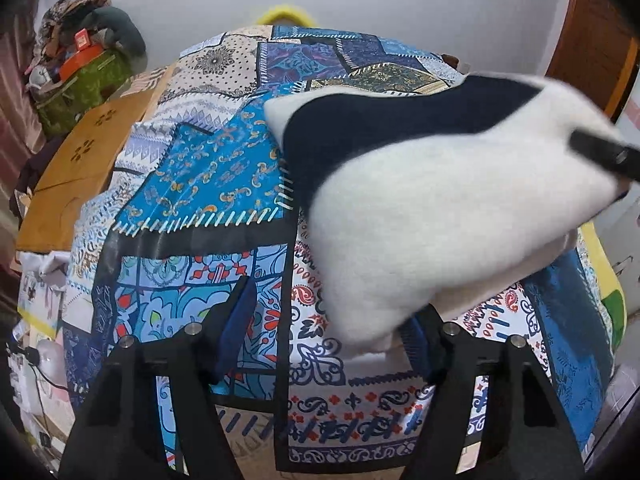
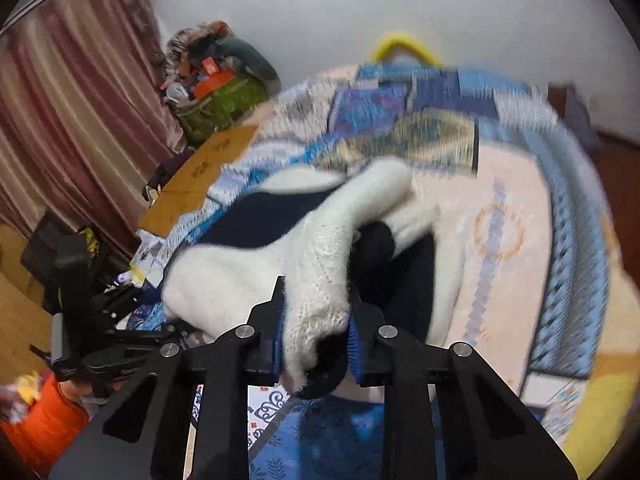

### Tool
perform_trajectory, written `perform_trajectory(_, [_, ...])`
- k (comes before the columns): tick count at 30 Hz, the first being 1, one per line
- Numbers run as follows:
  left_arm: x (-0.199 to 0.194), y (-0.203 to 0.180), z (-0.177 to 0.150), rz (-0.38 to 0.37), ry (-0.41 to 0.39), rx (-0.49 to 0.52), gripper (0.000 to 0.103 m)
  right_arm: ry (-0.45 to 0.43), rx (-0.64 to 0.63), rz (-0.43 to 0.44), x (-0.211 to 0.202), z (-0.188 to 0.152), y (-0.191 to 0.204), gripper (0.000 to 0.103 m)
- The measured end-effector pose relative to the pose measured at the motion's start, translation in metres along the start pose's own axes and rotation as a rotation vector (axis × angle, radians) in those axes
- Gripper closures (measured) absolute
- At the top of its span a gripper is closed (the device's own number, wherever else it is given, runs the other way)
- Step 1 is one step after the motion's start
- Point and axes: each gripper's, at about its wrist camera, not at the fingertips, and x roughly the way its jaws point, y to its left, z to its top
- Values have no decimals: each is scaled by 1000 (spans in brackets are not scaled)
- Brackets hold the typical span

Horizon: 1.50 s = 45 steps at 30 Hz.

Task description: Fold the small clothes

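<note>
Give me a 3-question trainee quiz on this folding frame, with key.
1. True or false: the right gripper is shut on the garment.
2. The left gripper is: A) open, B) shut on the garment, C) out of view.
3. Fill in: the garment is white and ____.

Key: 1 true. 2 A; its fingers stand apart over the patchwork cloth, the garment's low corner by its right finger. 3 black, or very dark navy.

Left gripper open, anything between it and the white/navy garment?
Nothing visible. The left gripper is open, and the garment hangs just ahead of its right finger over the patchwork bedspread. The right gripper is clamped on the garment's other end.
</note>
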Motion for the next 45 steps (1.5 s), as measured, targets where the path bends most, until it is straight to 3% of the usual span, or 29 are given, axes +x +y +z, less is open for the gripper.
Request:
perform_trajectory(5, [-3,-5,-4,21,-11,14,32,-66,-80,-40,-28,4,7,82])
perform_trajectory(10, [0,-5,-5,21,-14,8,28,51,-41,-98,4,-21,-26,81])
perform_trajectory(15, [-5,-4,-5,11,-8,28,27,62,37,-76,7,-36,-51,73])
perform_trajectory(20, [-25,-1,-8,-10,-4,55,28,34,-75,-176,-12,-30,-35,61])
perform_trajectory(25, [-64,7,2,-7,-92,76,28,-11,-182,-226,-33,-19,-19,60])
perform_trajectory(31, [-89,14,48,-25,-191,55,28,-63,-213,-157,-37,9,-4,59])
perform_trajectory(37, [-70,4,92,-79,-193,68,28,-62,-227,-106,-16,32,6,58])
perform_trajectory(45, [0,-25,113,-142,-72,123,28,84,-167,-72,38,41,-15,58])
